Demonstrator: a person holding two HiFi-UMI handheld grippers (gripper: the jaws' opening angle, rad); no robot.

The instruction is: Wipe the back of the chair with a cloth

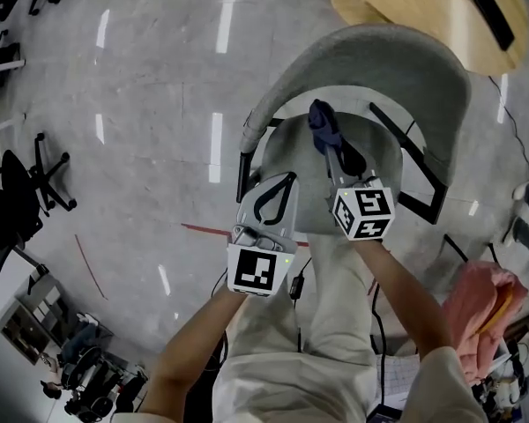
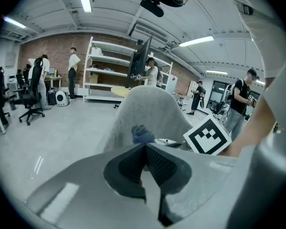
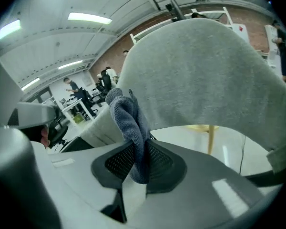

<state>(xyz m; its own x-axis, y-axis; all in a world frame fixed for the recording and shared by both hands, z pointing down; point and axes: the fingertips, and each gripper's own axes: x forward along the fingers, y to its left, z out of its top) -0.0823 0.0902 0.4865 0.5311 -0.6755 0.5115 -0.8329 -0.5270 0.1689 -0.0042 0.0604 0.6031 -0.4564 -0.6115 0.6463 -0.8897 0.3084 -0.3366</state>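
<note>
Left gripper view: cloth (image 2: pixel 142 134) mostly hidden behind the jaws, only a blue tuft shows. Cloth is blue-grey, bunched, standing upright. Lower end pinched btwn pads of right gripper (image 3: pixel 136 163), just in front of the grey chair back (image 3: pixel 205 70); can't tell if touching. Left gripper (image 2: pixel 144 150) pressed together, empty.

Wide bare floor (image 1: pixel 141 192) left of the chair back (image 1: pixel 397 69), plenty of passage, black office chairs (image 1: pixel 22 201) only at the far edge. Round wooden table (image 1: pixel 406 7) crowding just behind it, upper right. Tight between the black armrests (image 1: pixel 420 210): right gripper (image 1: pixel 337 152) with its cloth (image 1: pixel 323 123) filling the slot near the grey shell.
</note>
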